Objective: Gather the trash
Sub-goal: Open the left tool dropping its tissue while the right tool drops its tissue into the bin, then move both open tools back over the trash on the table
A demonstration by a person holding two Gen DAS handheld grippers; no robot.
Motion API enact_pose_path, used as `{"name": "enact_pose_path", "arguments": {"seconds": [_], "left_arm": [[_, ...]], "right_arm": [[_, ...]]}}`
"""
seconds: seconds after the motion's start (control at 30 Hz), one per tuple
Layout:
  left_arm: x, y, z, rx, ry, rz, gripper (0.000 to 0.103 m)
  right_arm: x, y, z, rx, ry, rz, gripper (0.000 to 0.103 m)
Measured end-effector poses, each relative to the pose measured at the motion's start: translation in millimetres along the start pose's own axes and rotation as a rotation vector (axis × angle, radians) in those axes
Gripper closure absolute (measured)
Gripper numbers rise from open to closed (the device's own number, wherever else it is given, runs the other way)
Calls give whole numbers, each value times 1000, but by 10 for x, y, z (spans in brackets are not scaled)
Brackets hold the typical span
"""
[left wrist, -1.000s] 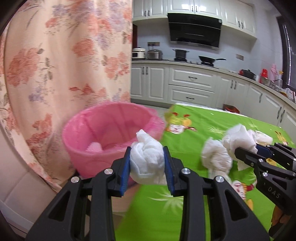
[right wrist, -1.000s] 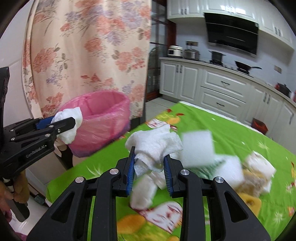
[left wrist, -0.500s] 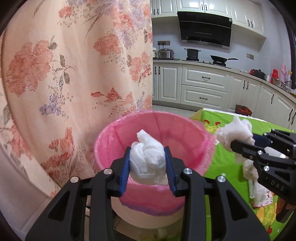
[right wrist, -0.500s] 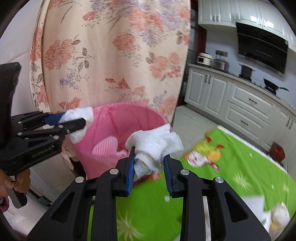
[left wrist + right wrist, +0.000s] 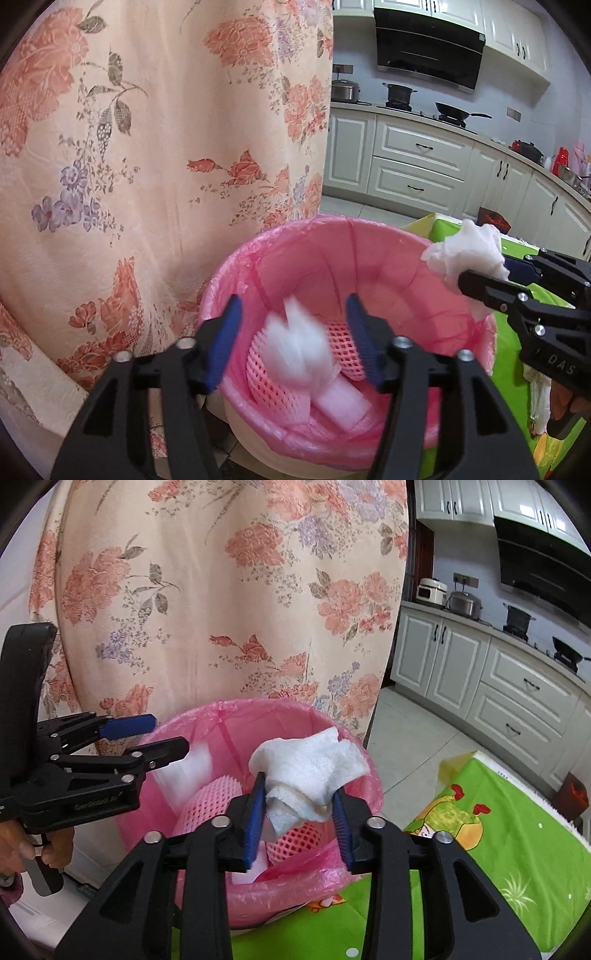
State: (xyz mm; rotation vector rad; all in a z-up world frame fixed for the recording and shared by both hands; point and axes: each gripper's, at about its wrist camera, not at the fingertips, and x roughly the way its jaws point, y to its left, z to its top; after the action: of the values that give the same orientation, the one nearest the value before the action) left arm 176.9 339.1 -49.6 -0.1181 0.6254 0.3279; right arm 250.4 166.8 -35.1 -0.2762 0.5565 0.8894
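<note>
The left gripper has just opened wide, and its white wad drops free (blurry) inside the pink bin's rim. The right gripper, loosening, has a tissue between its fingers over the near rim.

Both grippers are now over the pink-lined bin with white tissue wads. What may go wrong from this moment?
1. The right gripper, jaws just opening, has its crumpled white tissue wad above the near rim of the pink-lined trash bin; it may drop onto the green patterned tablecloth.
2. That wad may cling to a blue pad.
3. The left gripper, open over its blurred falling white wad, sits close; they may bump.
</note>
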Motion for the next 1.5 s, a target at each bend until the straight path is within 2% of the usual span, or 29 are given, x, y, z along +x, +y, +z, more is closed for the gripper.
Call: {"name": "enact_pose_path", "arguments": {"seconds": [0.07, 0.1, 0.17, 0.3, 0.47, 0.5, 0.6, 0.8, 1.2, 1.3, 1.5], "left_arm": [[4, 13, 6, -4, -4, 11, 38], [-5, 20, -3, -4, -6, 17, 36], [-34, 33, -21, -5, -11, 23, 31], [-135, 36, -68, -12, -21, 47, 26], [-344, 2, -148, -29, -46, 76, 6], [-380, -20, -166, -30, -49, 81, 5], [-480, -124, -219, -22, -50, 62, 5], [-635, -498, -366, -10, -61, 33, 5], [-738, -1423, -678, 88, -51, -73, 5], [-753, -1650, -746, 110, -43, -120, 5], [-781, -1975, -835, 155, -46, -170, 5]], "right_arm": [[1, -38, -15, 19, -1, 10, 64], [-14, -49, -24, 22, -5, 11, 54], [-56, -71, -32, 34, -19, 13, 41], [-151, -93, -30, 44, -37, -1, 41], [-449, -100, -89, 54, -72, -26, 41], [-517, -104, -114, 57, -76, -34, 40], [-720, -137, -209, 83, -91, -49, 33], [-1104, -239, -493, 143, -96, -89, 25], [-1653, -668, -1163, 288, -69, -234, 21], [-1780, -784, -1304, 316, -67, -279, 21], [-2026, -984, -1548, 365, -75, -356, 20]]}}
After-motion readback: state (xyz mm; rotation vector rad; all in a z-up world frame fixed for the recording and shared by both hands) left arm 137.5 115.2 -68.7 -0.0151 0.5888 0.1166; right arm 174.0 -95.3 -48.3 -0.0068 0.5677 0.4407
